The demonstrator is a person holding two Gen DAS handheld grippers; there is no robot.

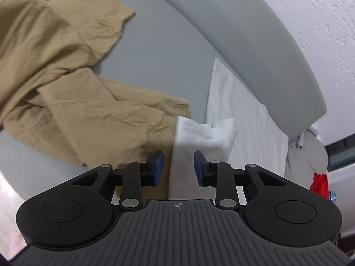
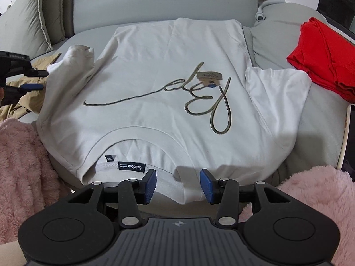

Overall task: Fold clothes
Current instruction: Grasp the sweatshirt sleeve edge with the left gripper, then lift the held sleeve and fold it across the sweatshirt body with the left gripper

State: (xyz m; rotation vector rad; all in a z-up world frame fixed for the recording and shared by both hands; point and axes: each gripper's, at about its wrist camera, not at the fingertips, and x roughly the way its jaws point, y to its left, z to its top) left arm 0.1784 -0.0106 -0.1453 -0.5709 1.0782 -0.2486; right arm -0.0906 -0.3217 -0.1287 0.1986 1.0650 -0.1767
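Grey sofa cushions are carrying the laundry, with a textured white wall rising behind the backrest in the left wrist view. Lying face up across the seat is a white tee with looping script on its chest, its collar and label pointing toward the right gripper. That gripper is hanging just over the collar edge with its blue-padded fingers spread apart and clasping nothing; the neckline hem is lying between and just beyond them. One sleeve is spreading out flat toward a folded red garment, which is sitting on a grey pillow at the far side. The opposite sleeve is bunching up near the left gripper, which is showing at the frame edge in the right wrist view. Through the left wrist camera, that gripper's fingers are also parted and empty, with the folded white sleeve edge lying directly ahead and partly between them. Beside the sleeve, a crumpled tan garment is sprawling over the seat, touching the white cloth. Pink fluffy fabric is framing both lower corners of the right wrist view
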